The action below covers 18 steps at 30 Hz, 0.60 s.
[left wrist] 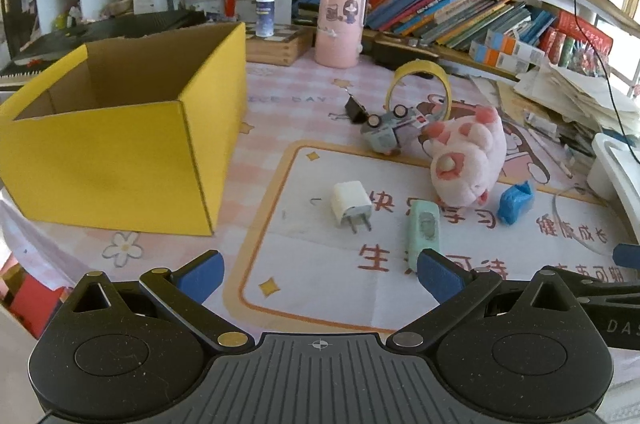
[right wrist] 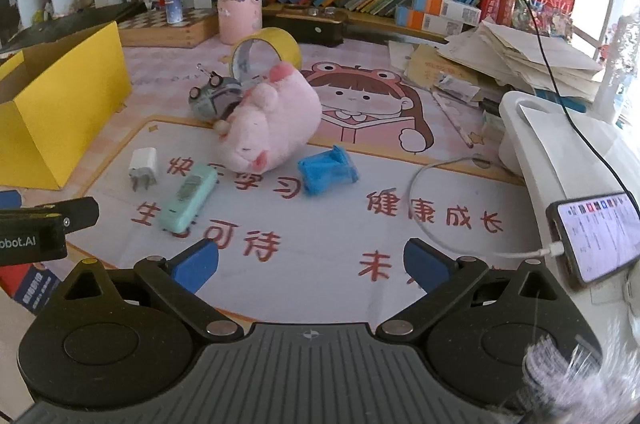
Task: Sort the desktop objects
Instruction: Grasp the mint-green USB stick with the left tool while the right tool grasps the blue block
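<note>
The plush [left wrist: 466, 160] lies on its side on the mat [left wrist: 320, 288], ahead of both tongs and a little right of the left tongs [left wrist: 320, 270]. A toy car [left wrist: 384, 130] leans against its far side, with a tape roll [left wrist: 420, 84] on edge behind and a black clip [left wrist: 355, 110] just left of the car. Nearer the left tongs sit a white charger [left wrist: 351, 206] and a mint case [left wrist: 424, 230], the case close to the right fingertip [left wrist: 438, 274]. A blue piece [right wrist: 328, 170] lies ahead of the right tongs [right wrist: 312, 262]. The yellow box [left wrist: 120, 140] stands open, ahead-left of the left tongs. Both tongs are spread wide and hold nothing. A phone [right wrist: 596, 236] rests to the right of the right tongs.
</note>
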Each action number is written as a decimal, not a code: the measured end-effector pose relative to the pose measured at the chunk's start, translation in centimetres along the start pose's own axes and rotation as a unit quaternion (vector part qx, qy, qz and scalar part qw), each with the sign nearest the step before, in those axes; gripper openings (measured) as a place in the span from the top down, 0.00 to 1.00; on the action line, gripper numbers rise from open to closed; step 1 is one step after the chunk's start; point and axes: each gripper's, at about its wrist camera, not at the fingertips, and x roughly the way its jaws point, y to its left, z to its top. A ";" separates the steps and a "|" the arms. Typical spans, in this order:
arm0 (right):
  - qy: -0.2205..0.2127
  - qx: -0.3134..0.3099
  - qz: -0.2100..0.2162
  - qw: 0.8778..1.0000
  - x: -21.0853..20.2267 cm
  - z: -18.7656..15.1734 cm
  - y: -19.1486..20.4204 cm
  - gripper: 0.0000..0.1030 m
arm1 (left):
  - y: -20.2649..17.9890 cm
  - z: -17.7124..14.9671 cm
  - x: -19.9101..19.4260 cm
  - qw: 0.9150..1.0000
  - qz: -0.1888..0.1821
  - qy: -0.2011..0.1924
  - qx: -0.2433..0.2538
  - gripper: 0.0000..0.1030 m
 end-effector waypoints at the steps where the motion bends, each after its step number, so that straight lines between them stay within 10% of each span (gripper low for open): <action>1: 0.002 -0.003 0.002 1.000 0.3 0.1 -0.3 0.03 | -0.3 0.0 0.2 1.000 0.003 0.003 0.001 0.00; 18: 0.027 -0.031 0.049 0.998 5.3 2.2 -3.9 0.11 | -4.4 1.0 2.0 0.999 0.044 0.007 0.013 0.00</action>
